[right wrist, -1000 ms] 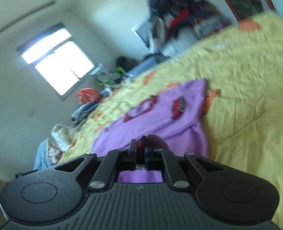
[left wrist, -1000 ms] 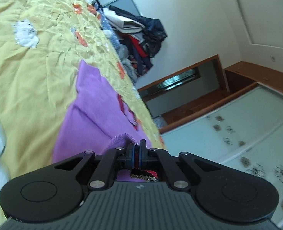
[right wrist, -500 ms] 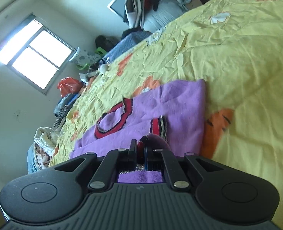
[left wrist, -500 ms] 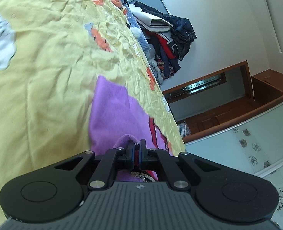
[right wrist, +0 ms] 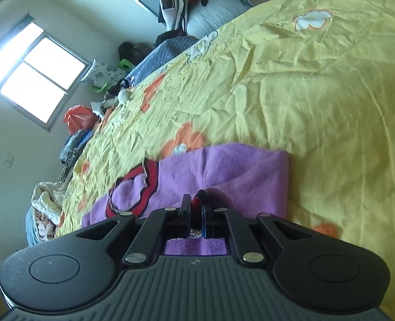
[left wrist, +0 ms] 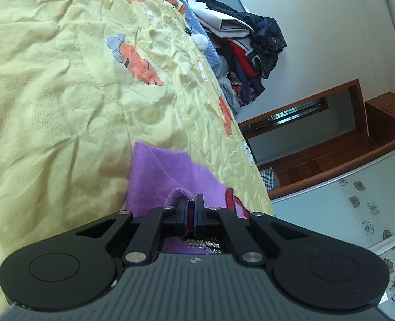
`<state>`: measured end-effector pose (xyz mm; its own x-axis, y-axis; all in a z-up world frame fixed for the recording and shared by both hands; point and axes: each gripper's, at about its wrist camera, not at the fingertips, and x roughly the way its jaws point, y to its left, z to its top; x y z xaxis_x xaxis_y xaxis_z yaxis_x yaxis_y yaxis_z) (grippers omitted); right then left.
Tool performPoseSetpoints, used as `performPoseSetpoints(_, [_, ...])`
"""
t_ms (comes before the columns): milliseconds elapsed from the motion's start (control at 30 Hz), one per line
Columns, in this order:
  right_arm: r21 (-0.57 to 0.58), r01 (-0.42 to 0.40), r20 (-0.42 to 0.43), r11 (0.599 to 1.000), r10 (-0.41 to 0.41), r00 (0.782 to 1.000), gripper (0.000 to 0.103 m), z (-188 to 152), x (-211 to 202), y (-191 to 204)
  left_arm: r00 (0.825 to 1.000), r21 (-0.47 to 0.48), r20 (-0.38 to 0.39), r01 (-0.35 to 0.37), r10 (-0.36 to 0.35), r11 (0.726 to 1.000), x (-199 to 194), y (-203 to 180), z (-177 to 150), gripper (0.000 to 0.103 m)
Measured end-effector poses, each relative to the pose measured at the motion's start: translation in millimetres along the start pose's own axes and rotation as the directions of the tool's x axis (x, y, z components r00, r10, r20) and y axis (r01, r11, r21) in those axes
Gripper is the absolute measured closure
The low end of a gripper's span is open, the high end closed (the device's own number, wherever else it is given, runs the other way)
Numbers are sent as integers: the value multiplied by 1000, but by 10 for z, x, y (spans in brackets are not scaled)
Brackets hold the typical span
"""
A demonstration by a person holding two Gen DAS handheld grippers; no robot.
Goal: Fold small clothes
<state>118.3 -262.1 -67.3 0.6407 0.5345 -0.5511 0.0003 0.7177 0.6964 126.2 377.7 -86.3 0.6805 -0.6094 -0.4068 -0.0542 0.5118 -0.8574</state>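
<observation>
A small purple garment [right wrist: 240,171] with a red and black trimmed neckline [right wrist: 146,179] lies on a yellow bedspread [right wrist: 317,85]. My right gripper [right wrist: 196,203] is shut on a fold of its purple edge with red trim. In the left wrist view the same purple garment [left wrist: 168,176] runs away from my left gripper [left wrist: 190,203], which is shut on another bunched edge of it. Both grippers sit low over the bed. The cloth beneath the gripper bodies is hidden.
The yellow bedspread [left wrist: 50,93] carries orange and white flower patches. Piled clothes [left wrist: 248,50] rise at the bed's far end, near a wooden door frame [left wrist: 331,99]. A window [right wrist: 31,72], an orange bag [right wrist: 78,117] and heaped laundry [right wrist: 46,203] line the bed's other side.
Both grippers, still shut on the purple garment, have carried its edge forward over the rest of it and lower toward the bed; less purple cloth now shows ahead of each.
</observation>
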Motion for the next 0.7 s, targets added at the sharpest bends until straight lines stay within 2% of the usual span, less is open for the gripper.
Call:
performPoseSetpoints(100, [48, 4, 2, 999, -4, 1000, 94, 37, 79, -42, 1000, -3, -8, -4, 4, 1000, 87, 42, 41, 100])
performPoseSetpoints(167, [76, 7, -40, 997, -4, 999, 83, 39, 147, -71, 1000, -33, -23, -14, 13, 999, 163, 124, 68, 100])
performPoseSetpoints(200, [61, 8, -27, 998, -7, 1000, 81, 16, 113, -42, 999, -46, -24, -23, 22, 999, 170, 155, 76, 98])
performPoseSetpoints(233, [34, 15, -18, 999, -15, 1000, 72, -6, 69, 7, 1000, -50, -26, -17, 15, 999, 170, 166, 88, 96])
performPoseSetpoints(267, [-1, 33, -9, 999, -33, 999, 55, -30, 11, 74, 1000, -43, -18, -17, 16, 999, 153, 151, 104, 93])
performPoseSetpoints(333, [-114, 90, 44, 989, -85, 995, 40, -103, -136, 291, 998, 16, 30, -64, 63, 998, 39, 19, 114, 71])
performPoseSetpoints(367, [-184, 114, 74, 976, -102, 992, 40, -154, -211, 417, 995, 54, 61, -81, 78, 995, -39, -72, 108, 51])
performPoseSetpoints(400, [-244, 130, 92, 961, -111, 990, 40, -208, -263, 536, 991, 95, 97, -100, 90, 991, -121, -178, 90, 43])
performPoseSetpoints(467, [-371, 178, 104, 911, -149, 983, 40, -315, -246, 785, 986, 183, 145, -111, 84, 977, -262, -408, 7, 43])
performPoseSetpoints(500, [-439, 219, 114, 872, -188, 976, 40, -378, -182, 915, 986, 225, 147, -115, 83, 968, -291, -525, -60, 43])
performPoseSetpoints(567, [-538, 241, 89, 808, -230, 969, 41, -470, 30, 1104, 988, 316, 128, -120, 83, 941, -254, -749, -253, 39])
performPoseSetpoints(633, [-572, 225, 63, 789, -231, 971, 41, -524, 268, 1220, 994, 387, 64, -104, 86, 916, -52, -917, -477, 39])
performPoseSetpoints(700, [-602, 200, 14, 773, -241, 970, 43, -574, 553, 1327, 992, 456, 20, -123, 128, 881, 212, -1033, -698, 39])
